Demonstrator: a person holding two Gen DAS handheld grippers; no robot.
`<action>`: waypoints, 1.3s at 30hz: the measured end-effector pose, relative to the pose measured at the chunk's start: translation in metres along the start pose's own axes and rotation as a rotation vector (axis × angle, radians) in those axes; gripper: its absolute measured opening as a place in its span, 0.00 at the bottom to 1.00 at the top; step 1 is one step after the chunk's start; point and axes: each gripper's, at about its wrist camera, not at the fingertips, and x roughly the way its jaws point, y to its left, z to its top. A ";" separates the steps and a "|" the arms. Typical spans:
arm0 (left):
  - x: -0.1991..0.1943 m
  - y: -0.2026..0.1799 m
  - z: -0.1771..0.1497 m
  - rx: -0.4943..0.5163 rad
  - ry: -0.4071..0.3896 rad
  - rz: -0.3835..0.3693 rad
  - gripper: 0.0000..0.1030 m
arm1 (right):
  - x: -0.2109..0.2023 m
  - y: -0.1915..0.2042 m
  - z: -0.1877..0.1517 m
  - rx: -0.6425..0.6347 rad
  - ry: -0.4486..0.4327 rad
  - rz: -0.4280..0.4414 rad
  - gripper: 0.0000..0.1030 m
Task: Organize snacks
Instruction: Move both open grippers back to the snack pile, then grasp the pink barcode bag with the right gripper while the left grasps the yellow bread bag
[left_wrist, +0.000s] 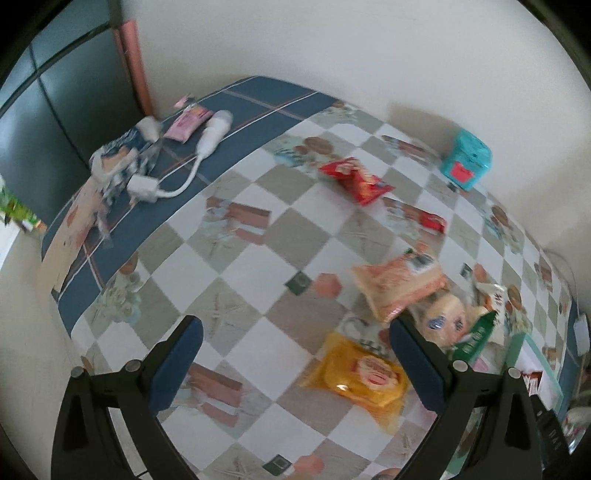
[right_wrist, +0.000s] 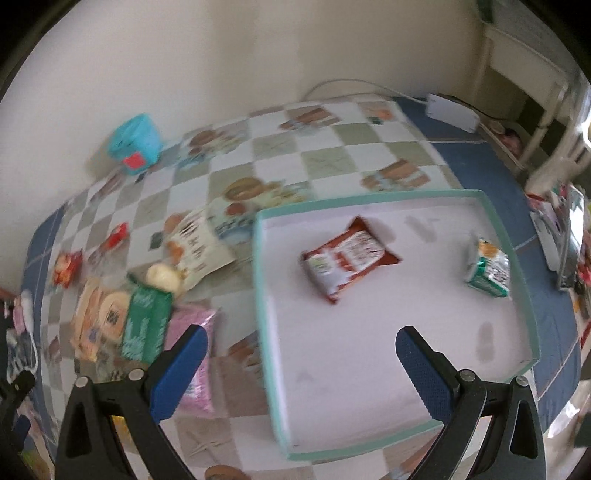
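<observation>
Snacks: a glossy yellow packet (left_wrist: 356, 374) lies flat between gaping left tongs (left_wrist: 295, 363).

Checkered-cloth table (left_wrist: 258, 288) (blue-edged) with scattered snack packets (left_wrist: 356, 179), teal-rimmed tray (right_wrist: 406, 354), teal box (left_wrist: 466, 161).

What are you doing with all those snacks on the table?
Someone is tidying snacks into a shallow tray with a teal rim. Two packets are in it now: a red-brown one and a green and silver one. Both the left gripper and the right gripper are open and holding nothing. Lots of snacks remain loose on the checkered tablecloth, like a yellow packet, an orange packet and a red bag.
</observation>
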 end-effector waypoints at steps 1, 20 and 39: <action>0.002 0.006 0.001 -0.016 0.006 0.003 0.98 | 0.000 0.010 -0.002 -0.019 0.003 0.010 1.00; 0.049 0.024 -0.012 -0.239 0.179 -0.056 0.98 | 0.044 0.085 -0.029 -0.242 0.073 0.018 1.00; 0.094 -0.035 -0.048 -0.212 0.376 -0.135 0.98 | 0.064 0.091 -0.038 -0.298 0.074 0.027 0.85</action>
